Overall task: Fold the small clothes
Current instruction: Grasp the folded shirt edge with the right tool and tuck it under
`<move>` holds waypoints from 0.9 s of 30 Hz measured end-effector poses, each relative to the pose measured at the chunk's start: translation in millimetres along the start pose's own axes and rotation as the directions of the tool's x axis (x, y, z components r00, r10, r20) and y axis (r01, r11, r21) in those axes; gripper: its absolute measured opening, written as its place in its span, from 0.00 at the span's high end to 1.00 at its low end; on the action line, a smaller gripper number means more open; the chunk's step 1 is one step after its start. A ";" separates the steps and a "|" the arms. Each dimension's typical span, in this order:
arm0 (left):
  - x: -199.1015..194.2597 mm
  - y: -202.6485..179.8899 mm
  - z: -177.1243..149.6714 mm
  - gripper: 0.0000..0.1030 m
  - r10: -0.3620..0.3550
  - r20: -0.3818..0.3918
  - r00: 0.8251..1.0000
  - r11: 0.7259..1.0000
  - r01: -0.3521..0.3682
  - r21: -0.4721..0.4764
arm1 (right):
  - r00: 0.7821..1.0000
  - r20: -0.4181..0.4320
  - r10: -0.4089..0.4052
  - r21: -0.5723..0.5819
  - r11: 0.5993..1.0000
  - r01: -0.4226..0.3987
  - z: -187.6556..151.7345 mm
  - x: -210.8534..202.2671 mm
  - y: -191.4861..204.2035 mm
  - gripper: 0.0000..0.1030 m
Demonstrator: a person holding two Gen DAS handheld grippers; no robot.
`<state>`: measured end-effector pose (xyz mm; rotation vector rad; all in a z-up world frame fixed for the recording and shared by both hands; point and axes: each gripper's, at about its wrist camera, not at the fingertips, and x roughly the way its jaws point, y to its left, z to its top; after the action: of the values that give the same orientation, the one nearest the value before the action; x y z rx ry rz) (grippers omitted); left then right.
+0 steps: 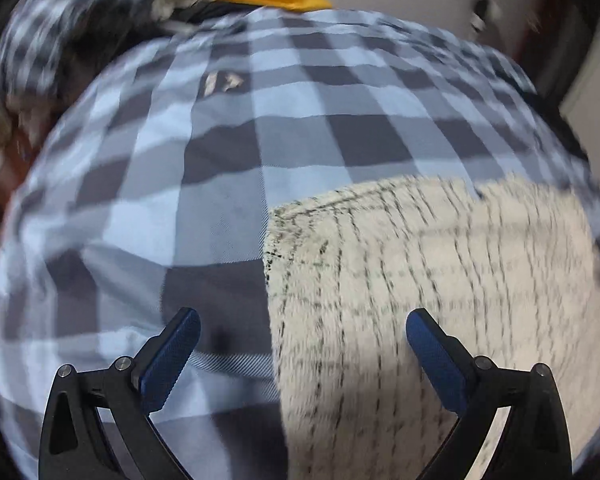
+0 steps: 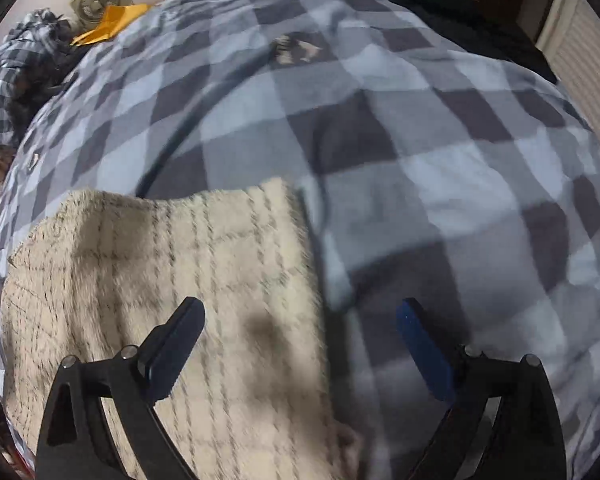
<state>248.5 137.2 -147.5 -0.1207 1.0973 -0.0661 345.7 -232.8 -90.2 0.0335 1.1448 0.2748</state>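
Note:
A cream fuzzy garment with thin dark grid lines (image 1: 420, 288) lies flat on a grey-and-blue checked bedspread (image 1: 260, 128). In the left wrist view it fills the lower right, and my left gripper (image 1: 302, 330) is open above its left edge, holding nothing. In the right wrist view the same garment (image 2: 172, 264) fills the lower left. My right gripper (image 2: 300, 318) is open above its right edge, holding nothing. Both views are blurred by motion.
An orange cloth (image 2: 108, 24) and a crumpled checked cloth (image 2: 16, 64) lie at the bed's far left. A black garment (image 2: 460, 12) lies at the far right. A dark cable (image 2: 188, 120) curves across the bedspread (image 2: 440, 168).

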 end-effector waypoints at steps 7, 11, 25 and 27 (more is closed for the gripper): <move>23.8 -4.3 -7.6 0.06 -0.067 -0.040 0.997 0.997 0.065 -0.046 | 0.998 -0.026 -0.064 -0.107 0.992 0.061 1.1 16.6 20.0 0.96; 22.0 -9.5 -8.0 0.15 -0.034 -0.024 0.999 0.999 0.034 -0.008 | 0.995 0.098 -0.010 -0.141 0.990 0.024 -2.3 -34.1 22.6 0.97; 35.2 4.7 -8.2 0.14 -0.014 -0.037 0.999 0.997 0.011 -0.075 | 0.995 0.098 0.011 0.097 0.995 -0.021 0.0 -12.6 -33.1 0.99; 32.2 3.9 -5.5 0.14 0.029 -0.031 0.999 0.998 -0.031 -0.063 | 0.999 0.035 -0.009 0.084 0.996 0.006 -4.0 11.6 -32.5 0.99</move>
<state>258.2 137.1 -178.9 -0.1603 1.1311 -0.0062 353.0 -261.9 -107.6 0.1080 1.1210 0.2186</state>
